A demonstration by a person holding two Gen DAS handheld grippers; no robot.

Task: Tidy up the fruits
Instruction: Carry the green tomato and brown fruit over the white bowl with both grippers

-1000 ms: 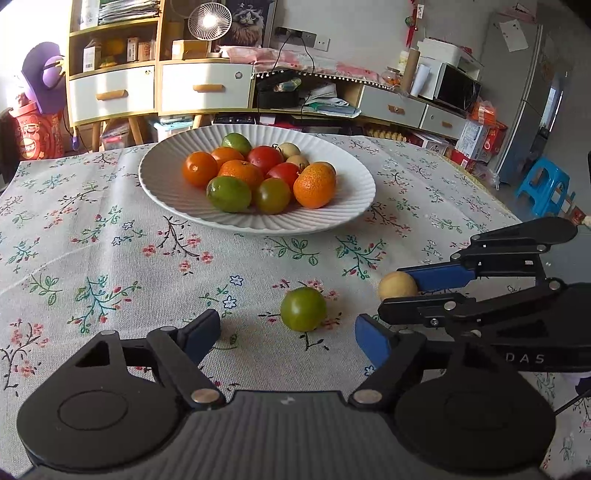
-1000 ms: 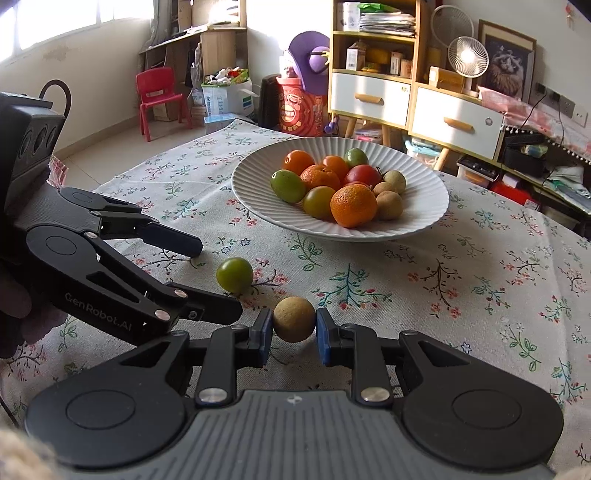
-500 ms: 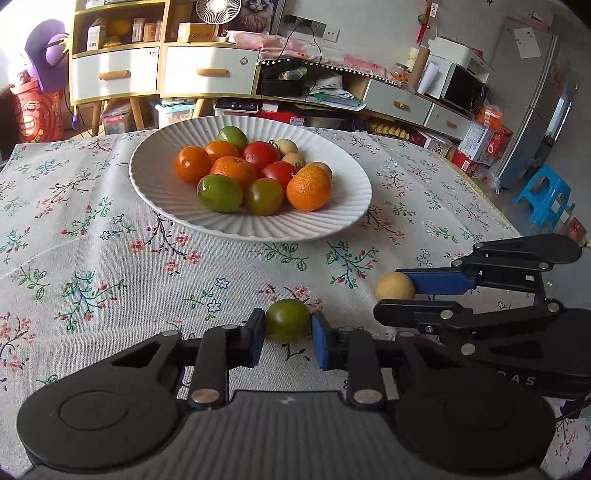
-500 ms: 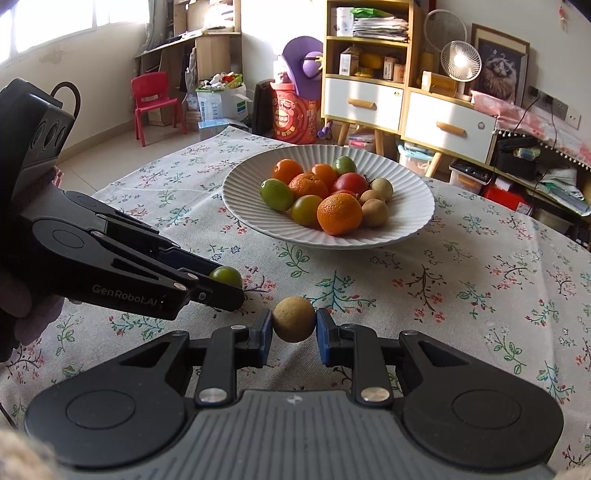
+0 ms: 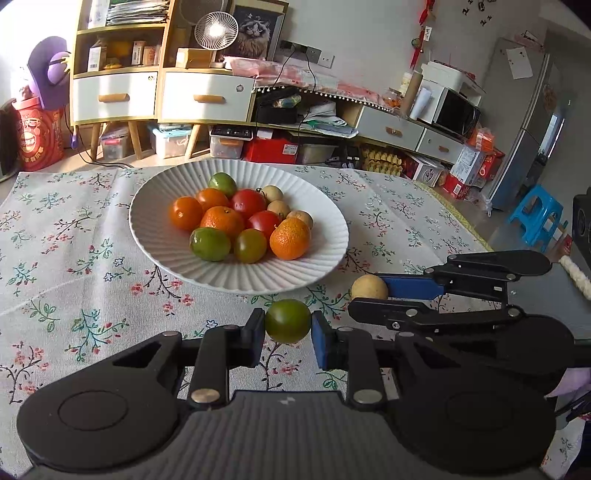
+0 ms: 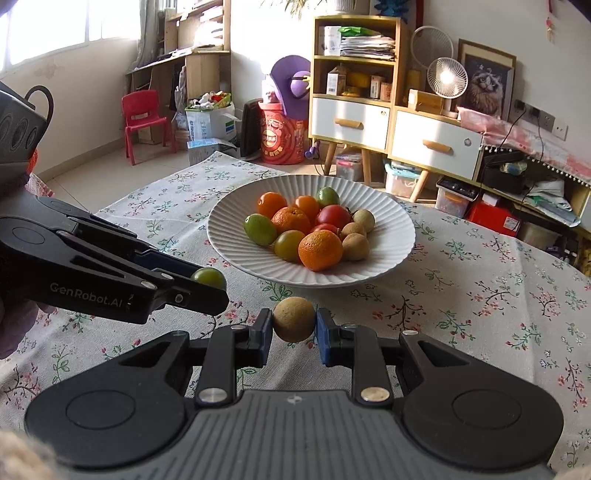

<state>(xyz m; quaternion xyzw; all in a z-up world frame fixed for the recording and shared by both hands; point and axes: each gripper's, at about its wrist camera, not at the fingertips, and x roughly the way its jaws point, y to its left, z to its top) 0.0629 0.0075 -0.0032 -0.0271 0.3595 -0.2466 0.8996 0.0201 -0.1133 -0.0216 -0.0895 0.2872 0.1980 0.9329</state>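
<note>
My left gripper (image 5: 288,334) is shut on a green tomato (image 5: 288,320), held just above the flowered cloth in front of the white ribbed plate (image 5: 325,258). From the right wrist view the same green tomato (image 6: 209,277) shows at the tip of the left gripper (image 6: 207,291). My right gripper (image 6: 294,330) is shut on a round tan fruit (image 6: 294,319), also lifted a little off the cloth. In the left wrist view that tan fruit (image 5: 369,288) sits between the right gripper's fingers (image 5: 413,288). The plate (image 6: 391,254) holds several oranges, tomatoes and tan fruits.
The flowered tablecloth (image 5: 74,266) covers the table around the plate. Behind the table stand white drawer cabinets (image 5: 159,96), a small fan (image 5: 216,29) and floor clutter. A blue stool (image 5: 535,218) stands off the table's right side.
My left gripper went from open around the green tomato to shut on it, then lifted it off the cloth. The right gripper kept its hold on the tan fruit, rising slightly.
</note>
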